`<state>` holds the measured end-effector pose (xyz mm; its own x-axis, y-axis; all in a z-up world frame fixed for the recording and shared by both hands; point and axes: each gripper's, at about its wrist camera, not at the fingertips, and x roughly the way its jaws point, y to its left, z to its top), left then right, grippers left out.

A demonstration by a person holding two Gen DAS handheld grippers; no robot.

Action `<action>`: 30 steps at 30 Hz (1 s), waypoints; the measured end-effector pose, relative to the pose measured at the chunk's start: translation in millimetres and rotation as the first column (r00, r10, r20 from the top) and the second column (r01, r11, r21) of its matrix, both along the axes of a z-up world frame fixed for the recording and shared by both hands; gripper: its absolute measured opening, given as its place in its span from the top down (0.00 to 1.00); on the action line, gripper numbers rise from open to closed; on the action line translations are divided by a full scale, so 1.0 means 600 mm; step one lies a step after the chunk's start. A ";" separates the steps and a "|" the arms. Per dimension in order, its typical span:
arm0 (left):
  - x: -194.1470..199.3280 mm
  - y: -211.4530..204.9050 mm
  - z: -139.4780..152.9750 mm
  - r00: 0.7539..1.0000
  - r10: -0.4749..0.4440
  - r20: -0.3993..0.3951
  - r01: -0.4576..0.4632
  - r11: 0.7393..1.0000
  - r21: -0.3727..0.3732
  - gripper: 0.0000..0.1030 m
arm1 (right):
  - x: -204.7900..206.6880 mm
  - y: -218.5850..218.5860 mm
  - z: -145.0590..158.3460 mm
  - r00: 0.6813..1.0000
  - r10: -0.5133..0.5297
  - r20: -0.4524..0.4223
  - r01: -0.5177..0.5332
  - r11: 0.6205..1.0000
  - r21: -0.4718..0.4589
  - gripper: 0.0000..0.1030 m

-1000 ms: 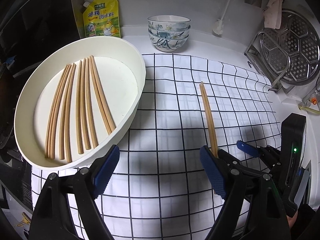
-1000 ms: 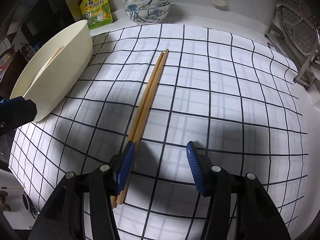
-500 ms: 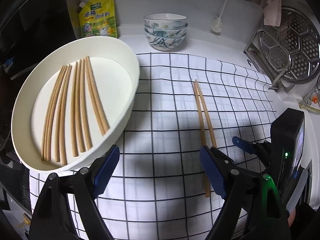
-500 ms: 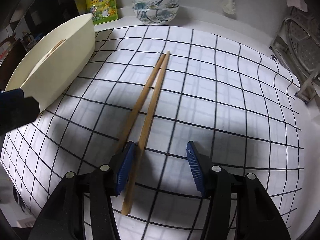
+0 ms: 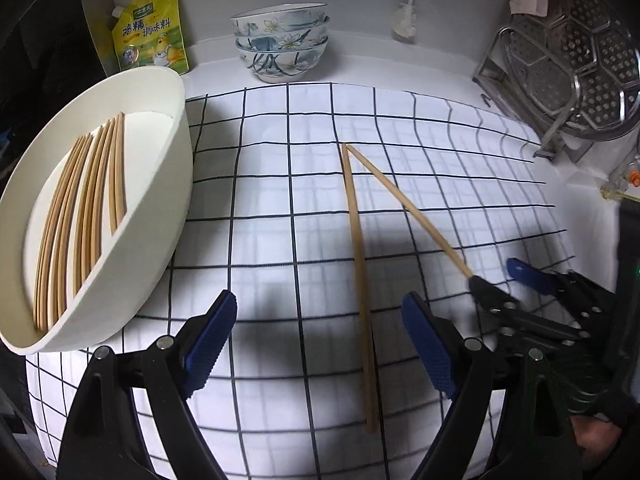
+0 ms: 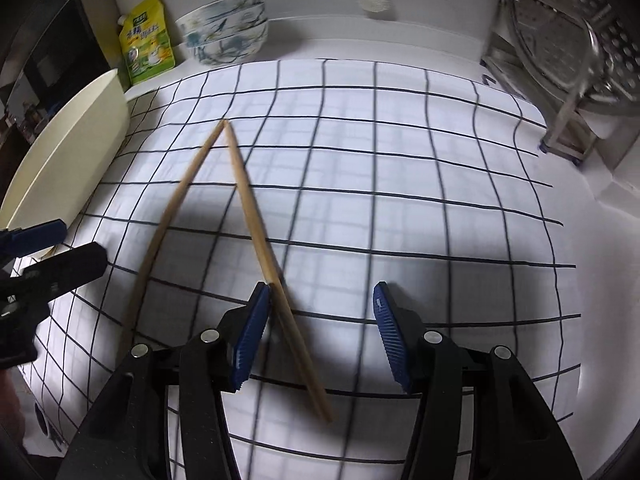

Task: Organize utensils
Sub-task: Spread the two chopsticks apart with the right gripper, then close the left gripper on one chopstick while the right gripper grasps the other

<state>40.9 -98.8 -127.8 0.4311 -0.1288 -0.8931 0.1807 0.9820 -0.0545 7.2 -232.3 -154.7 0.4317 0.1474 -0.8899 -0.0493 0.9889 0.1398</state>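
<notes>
Two chopsticks [image 5: 356, 240] mid-table: light, stiff, slick wood; pinch near thick ends; left gripper [image 5: 318, 340] and right gripper [image 6: 320, 336] jaws open, empty.

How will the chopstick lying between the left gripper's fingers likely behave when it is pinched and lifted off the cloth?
The chopstick looks like thin wood: probably stiff and light. Long and slender, it may pivot if gripped near one end. Lying flat on the checked cloth, it gives little height to pinch.

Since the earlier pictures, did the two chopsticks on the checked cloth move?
Yes. The two chopsticks lay side by side before; now their near ends have spread on the checked cloth, one toward the right gripper, while the far tips remain together.
</notes>
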 end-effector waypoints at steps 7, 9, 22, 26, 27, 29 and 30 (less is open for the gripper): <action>0.017 -0.004 -0.035 0.999 0.028 -0.022 -0.027 0.999 0.036 0.19 | 0.005 -0.007 0.006 0.998 0.057 0.019 -0.058 0.997 0.043 0.50; 0.016 -0.006 -0.038 0.999 0.030 -0.020 -0.029 0.999 0.044 0.19 | 0.009 -0.003 0.006 0.997 0.074 0.027 -0.075 0.996 0.040 0.50; 0.023 -0.013 -0.060 0.999 0.051 -0.017 -0.049 0.995 0.085 0.19 | 0.034 0.026 -0.004 0.985 0.171 0.035 -0.170 0.985 -0.036 0.50; 0.025 -0.015 -0.063 0.998 0.062 -0.003 -0.061 0.994 0.094 0.19 | 0.040 0.030 -0.006 0.982 0.181 0.046 -0.179 0.983 -0.046 0.50; 0.026 -0.016 -0.063 0.998 0.061 0.000 -0.061 0.994 0.095 0.21 | 0.040 0.032 -0.006 0.981 0.184 0.053 -0.182 0.982 -0.051 0.50; 0.027 -0.019 -0.062 0.998 0.058 0.001 -0.058 0.996 0.072 0.31 | 0.041 0.034 -0.007 0.981 0.184 0.061 -0.181 0.982 -0.053 0.53; 0.026 -0.020 -0.060 0.998 0.057 0.003 -0.057 0.996 0.065 0.38 | 0.041 0.034 -0.006 0.981 0.184 0.062 -0.181 0.982 -0.052 0.54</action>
